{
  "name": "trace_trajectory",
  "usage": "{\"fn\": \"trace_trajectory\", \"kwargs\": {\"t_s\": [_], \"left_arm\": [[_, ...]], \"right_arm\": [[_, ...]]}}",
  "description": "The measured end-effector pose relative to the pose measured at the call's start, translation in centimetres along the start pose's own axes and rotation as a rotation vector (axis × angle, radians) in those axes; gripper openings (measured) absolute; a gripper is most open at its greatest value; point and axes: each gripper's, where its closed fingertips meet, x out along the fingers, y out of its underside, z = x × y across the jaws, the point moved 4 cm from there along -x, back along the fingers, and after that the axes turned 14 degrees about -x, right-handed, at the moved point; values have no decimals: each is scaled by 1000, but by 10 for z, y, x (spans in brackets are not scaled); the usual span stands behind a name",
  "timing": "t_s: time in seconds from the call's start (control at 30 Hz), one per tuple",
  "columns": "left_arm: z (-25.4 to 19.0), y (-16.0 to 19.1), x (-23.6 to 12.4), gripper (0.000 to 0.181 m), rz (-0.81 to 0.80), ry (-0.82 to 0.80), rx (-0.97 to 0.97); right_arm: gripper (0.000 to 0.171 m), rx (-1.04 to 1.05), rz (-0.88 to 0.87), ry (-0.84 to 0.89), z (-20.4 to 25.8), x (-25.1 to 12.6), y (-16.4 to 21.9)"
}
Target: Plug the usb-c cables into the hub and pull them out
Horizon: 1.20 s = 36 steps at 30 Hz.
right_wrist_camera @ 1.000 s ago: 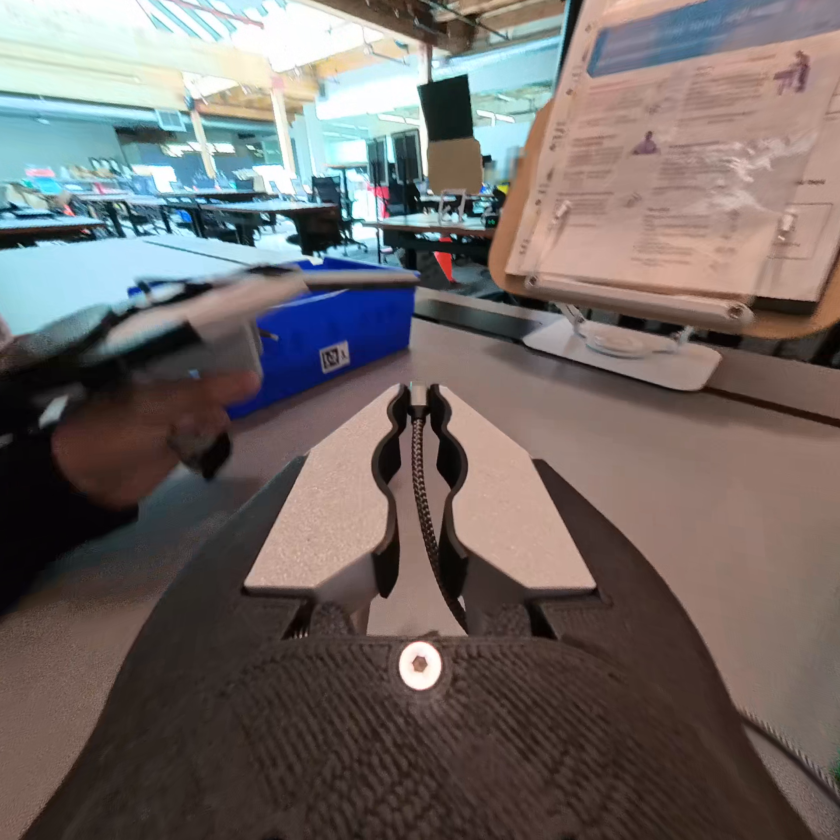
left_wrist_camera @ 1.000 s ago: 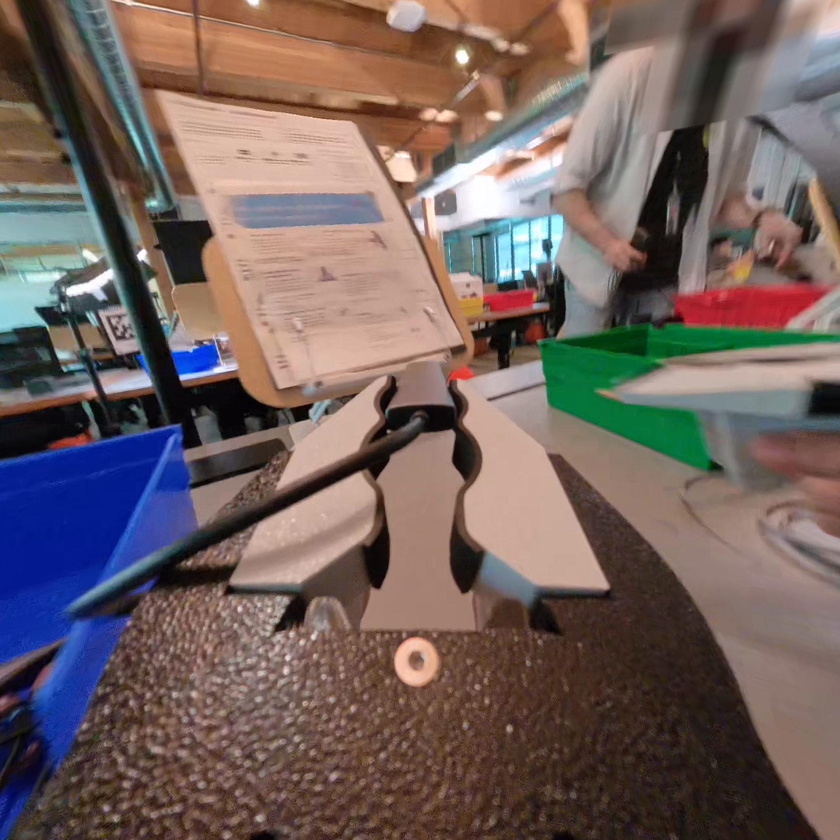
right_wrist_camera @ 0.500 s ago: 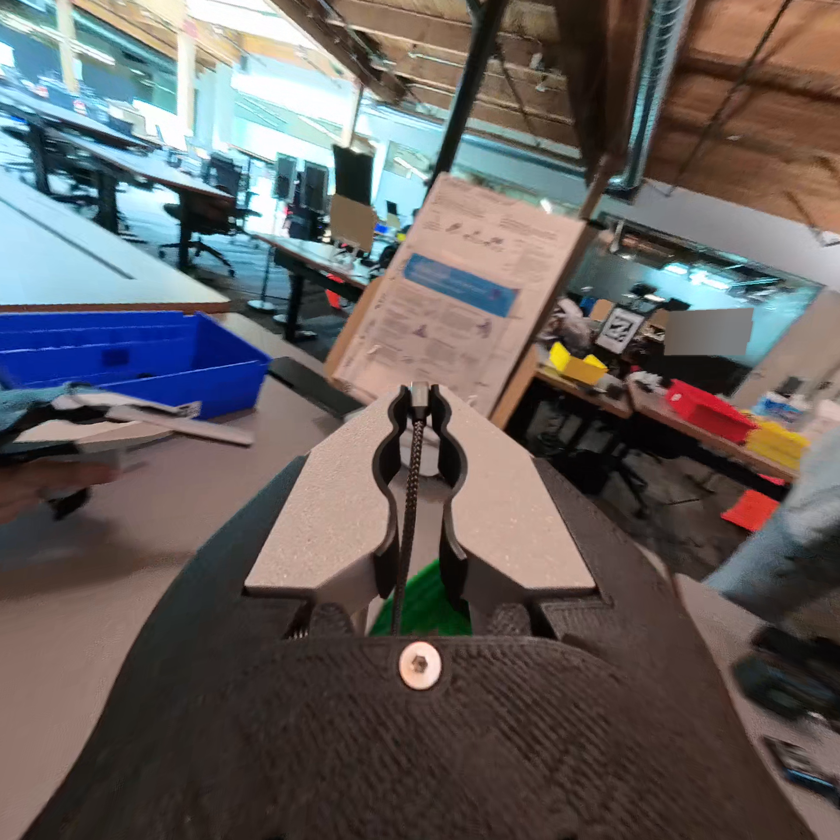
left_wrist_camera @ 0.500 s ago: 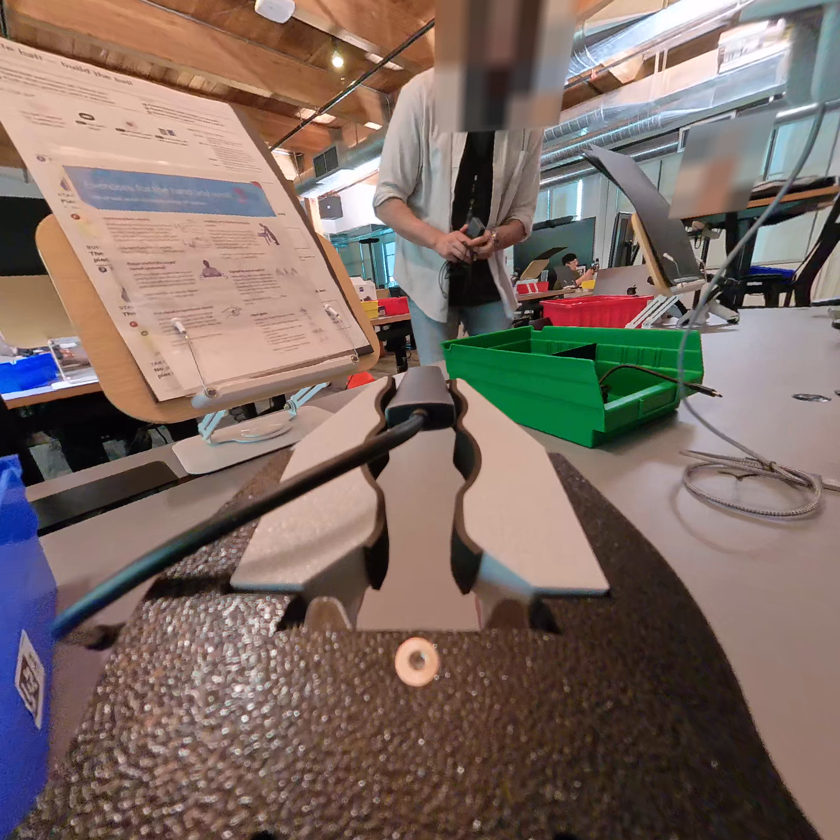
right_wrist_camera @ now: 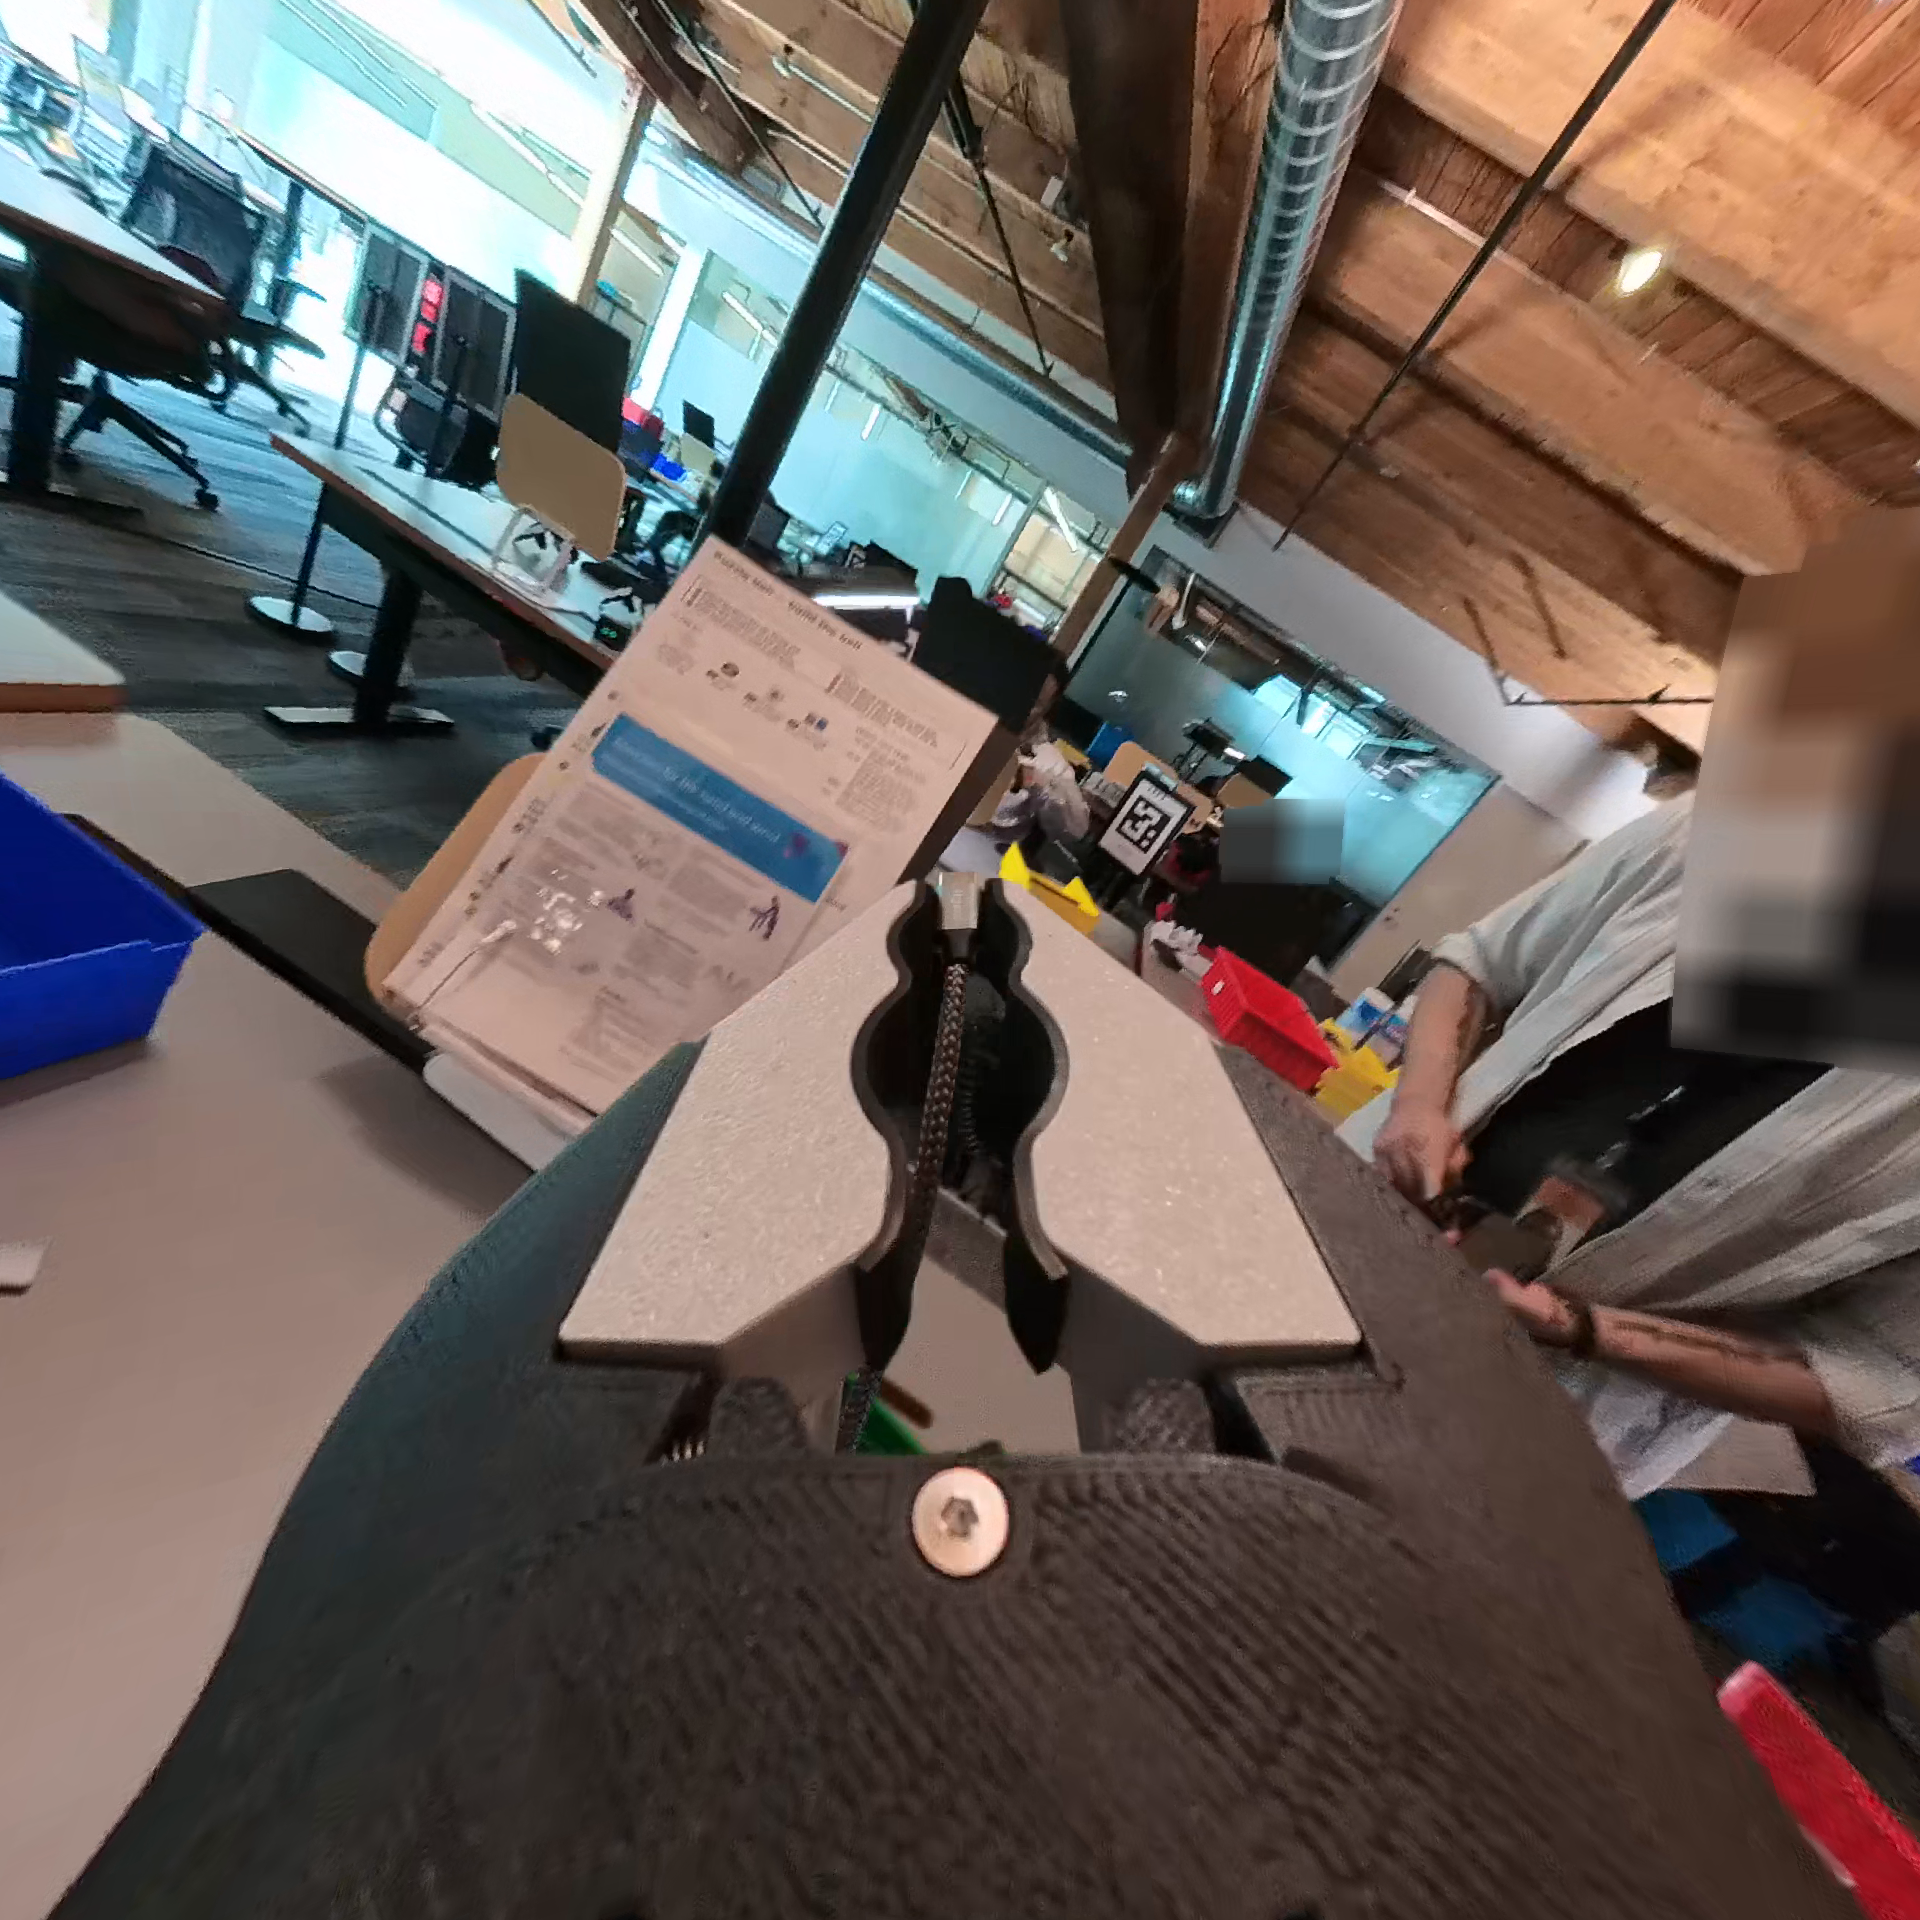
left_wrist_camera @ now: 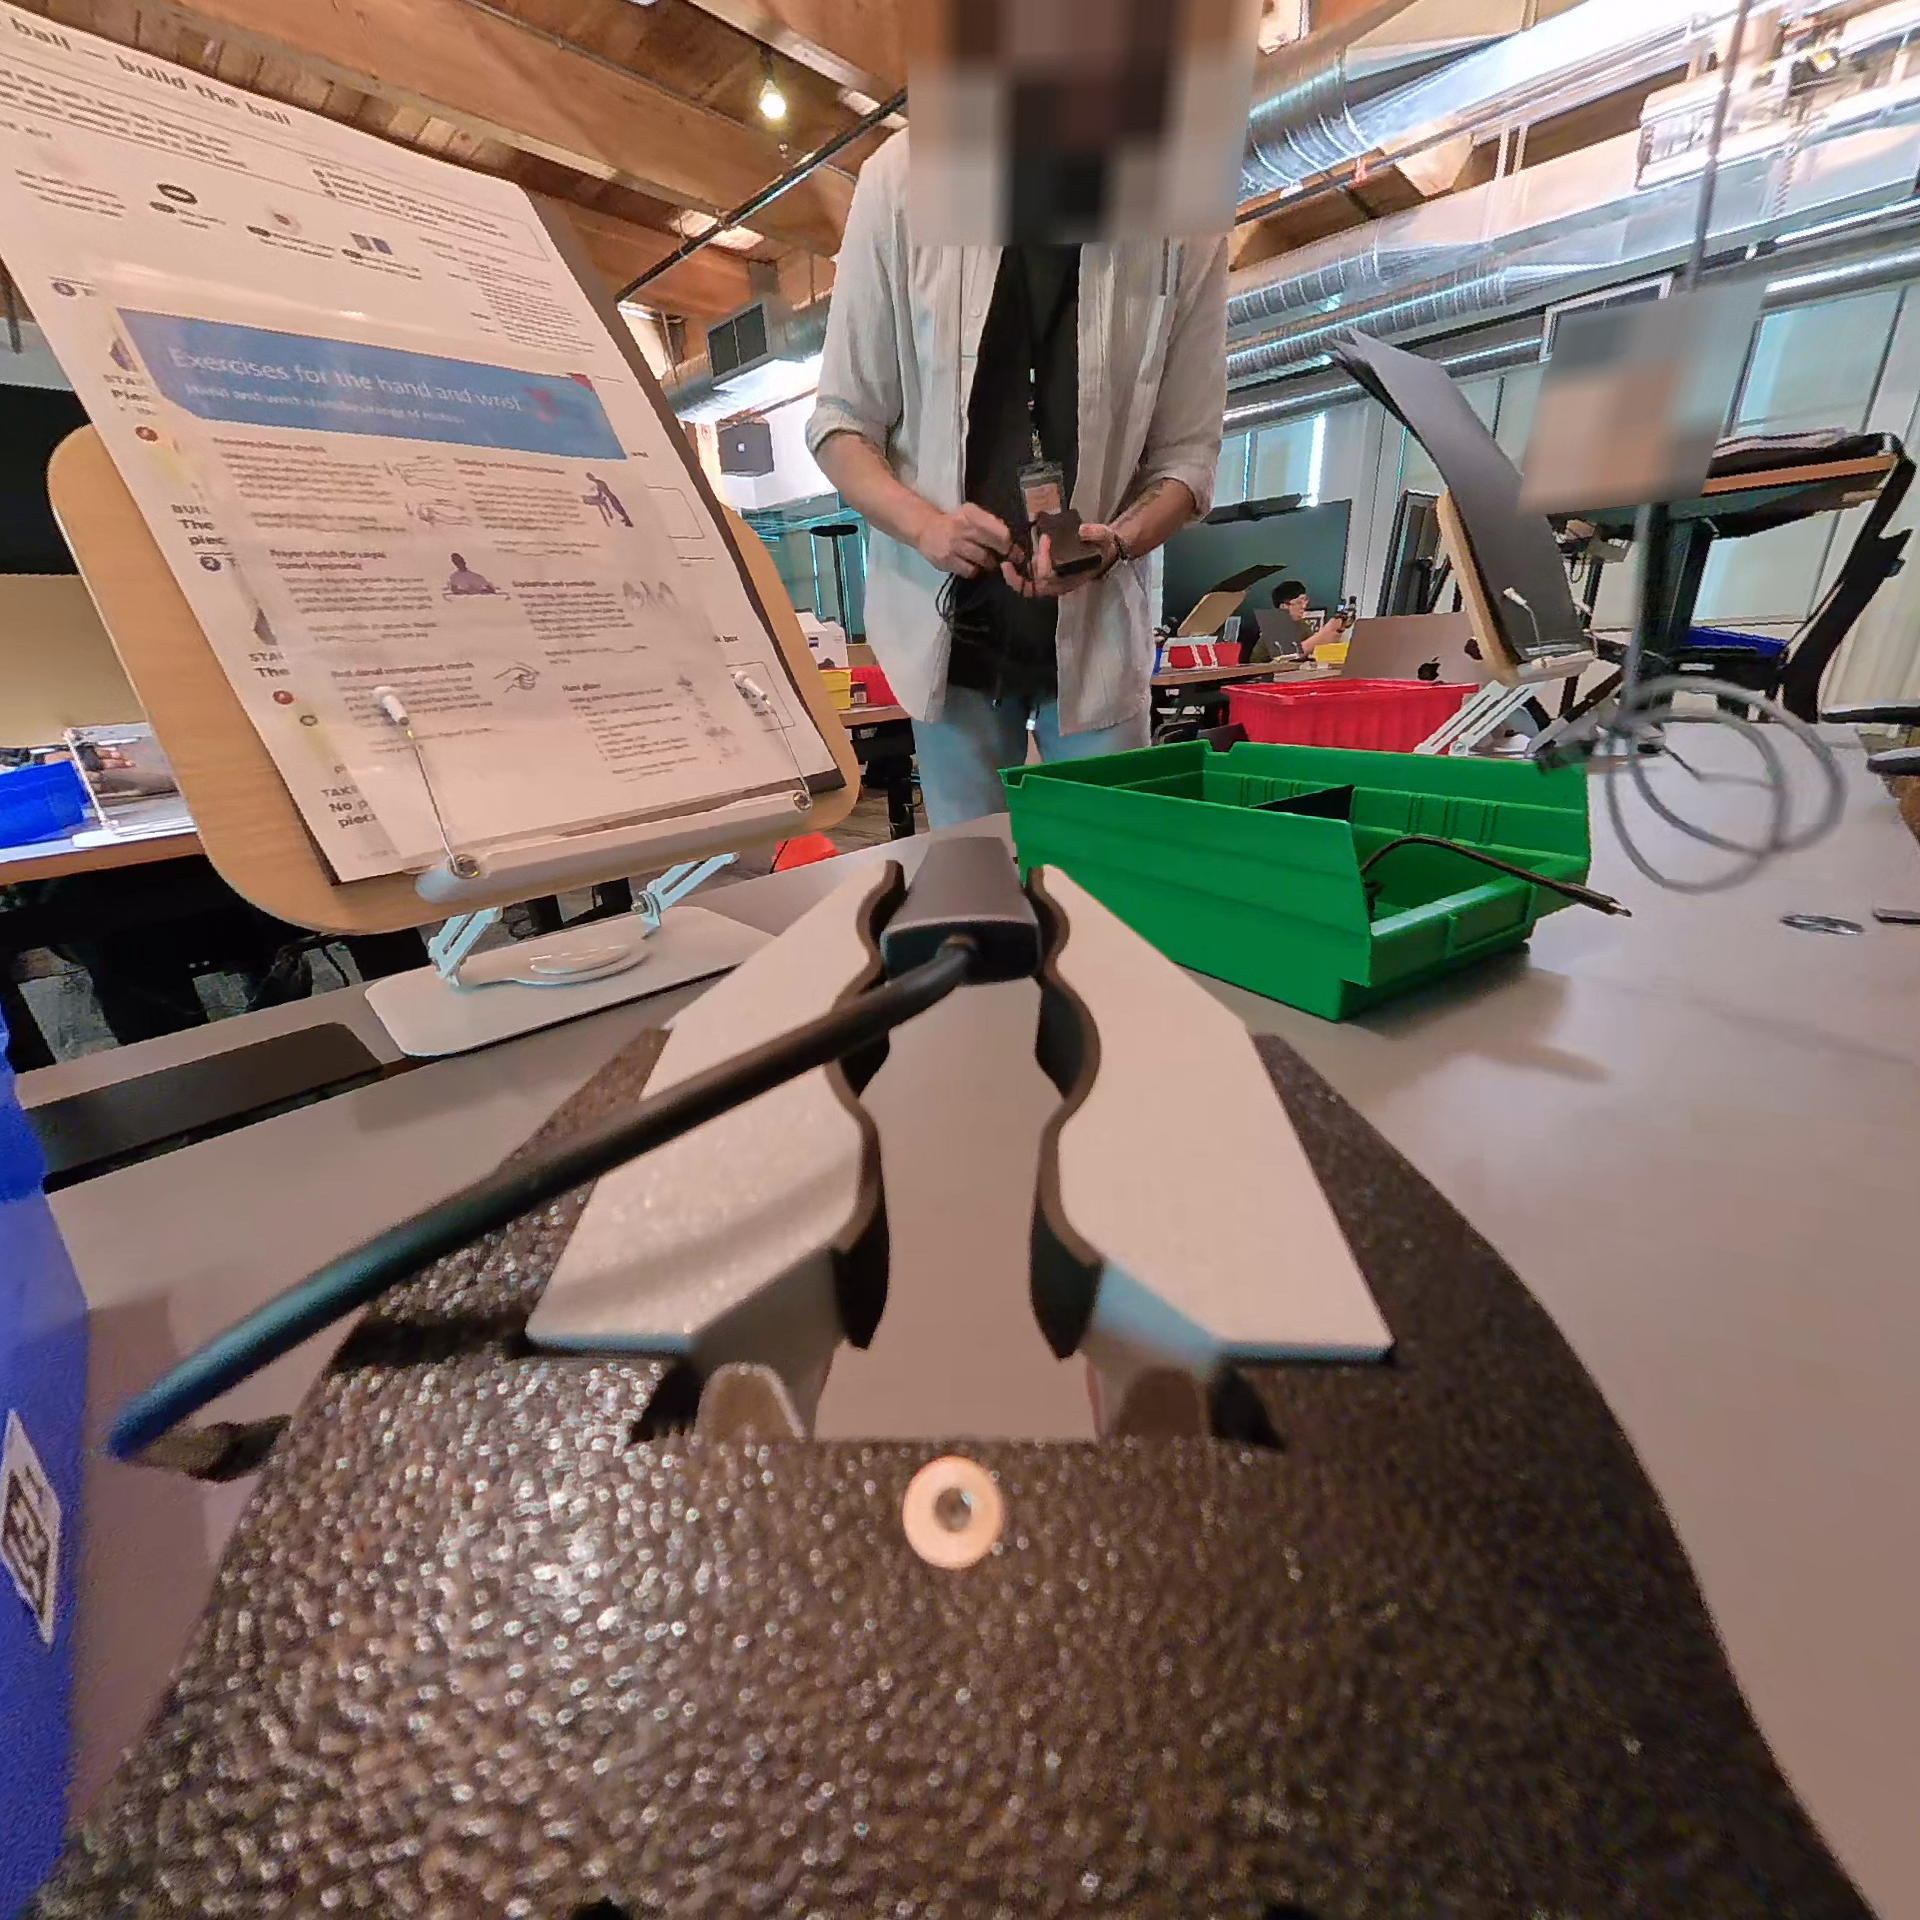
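In the left wrist view my left gripper [left_wrist_camera: 962,875] is shut on a dark grey hub [left_wrist_camera: 961,920] at its fingertips. The hub's black cord [left_wrist_camera: 582,1164] trails down to the left. In the right wrist view my right gripper [right_wrist_camera: 957,885] is shut on the metal plug of a braided USB-C cable [right_wrist_camera: 940,1081], which runs back between the fingers. That gripper is raised and tilted up, above the table. In the left wrist view a grey braided cable coil [left_wrist_camera: 1714,800] hangs in the air at the right. The two grippers are apart.
A green bin [left_wrist_camera: 1195,873] holds a black cable whose plug [left_wrist_camera: 1605,906] pokes out. A document stand [left_wrist_camera: 436,582] stands at the back left, also in the right wrist view [right_wrist_camera: 665,894]. A blue bin [right_wrist_camera: 73,935] is at the left. A person [left_wrist_camera: 1029,436] stands behind the table [left_wrist_camera: 1662,1195]. The left gripper's tips are roughly 45 cm from the right gripper's.
My right gripper has risen and tilted up with the braided cable, lifting the coil off the table. My left gripper has swung right with the hub, then held nearly still.
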Motion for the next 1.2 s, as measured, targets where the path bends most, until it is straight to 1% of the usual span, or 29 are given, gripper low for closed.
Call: {"fn": "trace_trajectory", "kwargs": {"t_s": [0.07, 0.13, 0.2, 0.27, 0.37, 0.47, 0.6, 0.7, 0.77, 0.87, 1.0, 1.03, 1.07, 1.1, 1.13, 1.2], "left_arm": [[0, 0, 0, 21, -4, 1, -3], [0, 0, 0, 21, -4, 7, -16], [0, -1, 1, 21, -7, 13, -29], [1, -1, 0, 21, -8, 14, -38], [1, -1, 0, 21, -8, 19, -45], [1, -1, 0, 21, -7, 25, -49], [0, 0, 1, 21, -3, 33, -51], [0, 0, 2, 21, 1, 36, -51], [-1, 1, 2, 21, 5, 37, -51], [0, 1, 2, 21, 6, 37, -55], [0, 2, 2, 21, 8, 41, -67], [0, 2, 2, 21, 9, 41, -68], [0, 2, 2, 21, 10, 42, -69], [0, 2, 2, 21, 10, 43, -69], [0, 2, 2, 21, 9, 46, -70], [-1, 2, 2, 21, 12, 52, -72]], "right_arm": [[8, -41, 12, 34, -18, 7, -8], [8, -75, 40, 38, -26, 17, 0], [8, -42, 94, 3, -20, 28, 21], [9, -17, 135, -28, -4, 34, 47], [8, 14, 161, -62, 28, 38, 83], [9, -23, 267, -161, 71, 43, 131], [9, -149, 451, -361, 134, 40, 198], [9, -254, 553, -484, 180, 38, 238], [8, -335, 612, -545, 208, 38, 260], [9, -476, 677, -583, 240, 44, 286], [9, -580, 688, -699, 281, 50, 302], [11, -621, 718, -708, 283, 50, 307], [21, -631, 756, -738, 285, 48, 311], [36, -624, 782, -767, 285, 46, 312], [46, -617, 783, -783, 284, 44, 312], [52, -577, 786, -808, 277, 39, 307]]}}
